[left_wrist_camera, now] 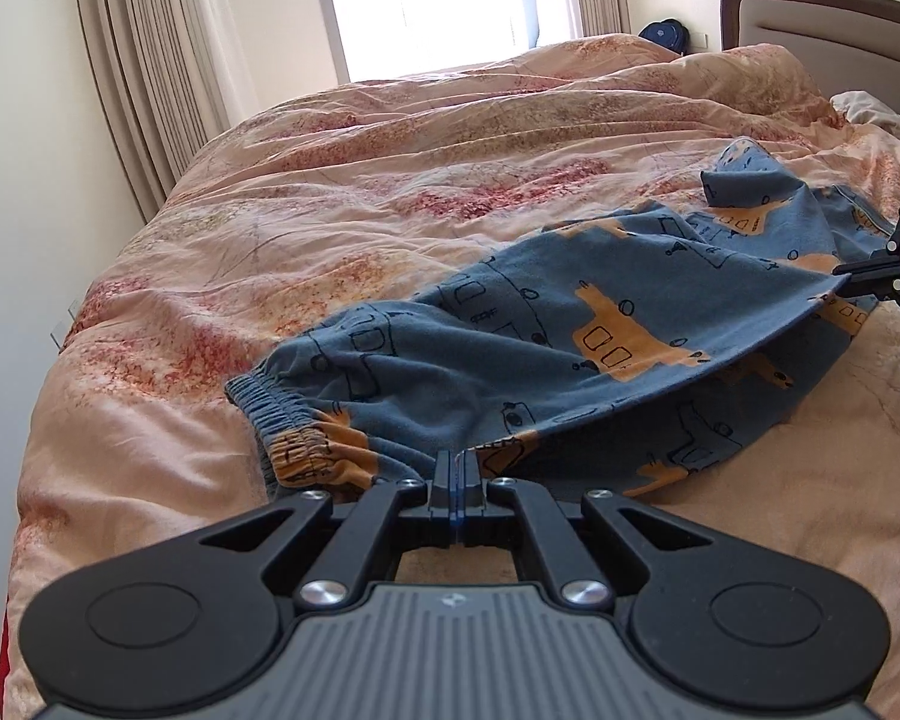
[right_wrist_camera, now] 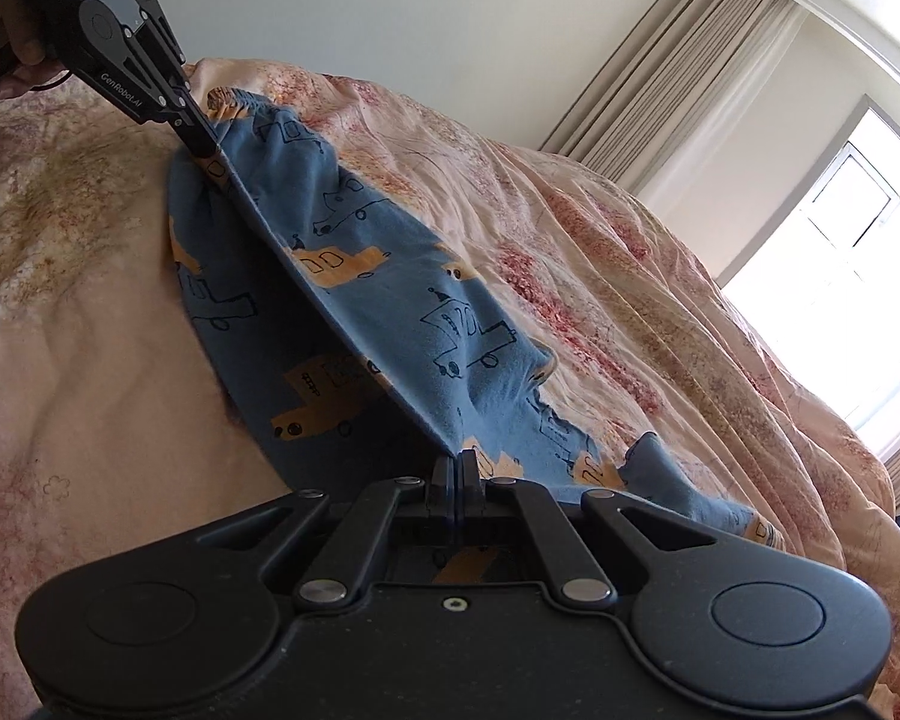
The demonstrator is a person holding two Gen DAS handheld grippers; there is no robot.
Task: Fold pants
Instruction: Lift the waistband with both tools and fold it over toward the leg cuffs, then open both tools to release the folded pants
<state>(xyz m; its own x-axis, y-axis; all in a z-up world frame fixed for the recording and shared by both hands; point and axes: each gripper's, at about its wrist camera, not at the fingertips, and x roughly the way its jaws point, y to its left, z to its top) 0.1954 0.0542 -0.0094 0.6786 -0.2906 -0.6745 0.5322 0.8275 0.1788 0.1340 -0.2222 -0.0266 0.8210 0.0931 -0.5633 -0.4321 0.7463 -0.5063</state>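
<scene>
Clamped on the near edge of the blue pants (left_wrist_camera: 570,324), the left gripper (left_wrist_camera: 456,468) sits fully closed; further along that edge the right gripper (right_wrist_camera: 456,468) pinches the leg end. Between them the pants hang taut, their far side on the bed (left_wrist_camera: 330,180). Uneven pulling could slip a thin pinch, and the soft quilt may drag and bunch the lower layer.

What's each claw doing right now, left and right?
Left claw: shut on the pants, near the waistband.
Right claw: shut on the pants' other end.
</scene>
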